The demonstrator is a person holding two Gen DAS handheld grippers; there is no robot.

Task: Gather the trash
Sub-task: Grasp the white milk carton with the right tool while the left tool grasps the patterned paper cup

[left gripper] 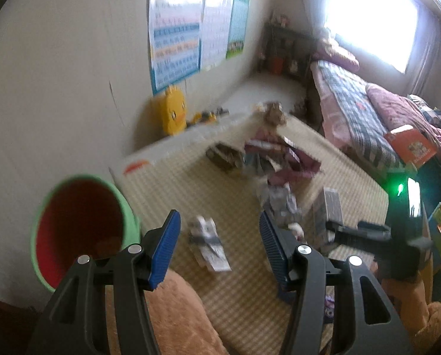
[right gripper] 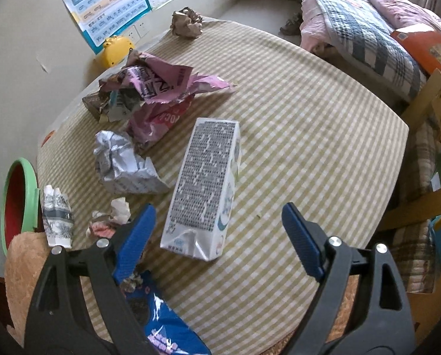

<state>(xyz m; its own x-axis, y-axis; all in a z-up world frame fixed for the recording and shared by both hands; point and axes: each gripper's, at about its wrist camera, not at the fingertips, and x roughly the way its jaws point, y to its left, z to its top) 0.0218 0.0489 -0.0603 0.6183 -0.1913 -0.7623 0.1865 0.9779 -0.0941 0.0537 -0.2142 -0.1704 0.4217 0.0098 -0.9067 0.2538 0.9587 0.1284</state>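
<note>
Checked yellow-and-white cloth covers the table (right gripper: 294,124), the biggest surface I have in either view, and all the trash lies on it. Off its left edge sits the bin (right gripper: 22,204), green outside and red inside, tipped so its mouth faces my cameras; the left wrist view shows it too (left gripper: 81,230), just left of the table corner.

On the cloth, the milk carton (right gripper: 204,183) lies flat on its long side near the middle, pointing away from me, its grey dotted face up. Behind and to its left is a heap of torn pink wrappers (right gripper: 155,94), touching a crumpled grey-white paper ball (right gripper: 122,165) in front of it. A brown paper wad (right gripper: 186,23) sits alone at the far edge. Near the bin side lies a folded grey-printed scrap (right gripper: 57,216), and beside it a small white-and-pink tissue clump (right gripper: 111,219). A blue snack bag (right gripper: 161,322) lies at the near edge under my right tool.

My right gripper (right gripper: 220,236) is spread wide, holding nothing, with the carton's near end between its blue pads. My left gripper (left gripper: 217,245) is also spread and empty, hovering over the folded scrap (left gripper: 208,245); that view is blurred.
</note>
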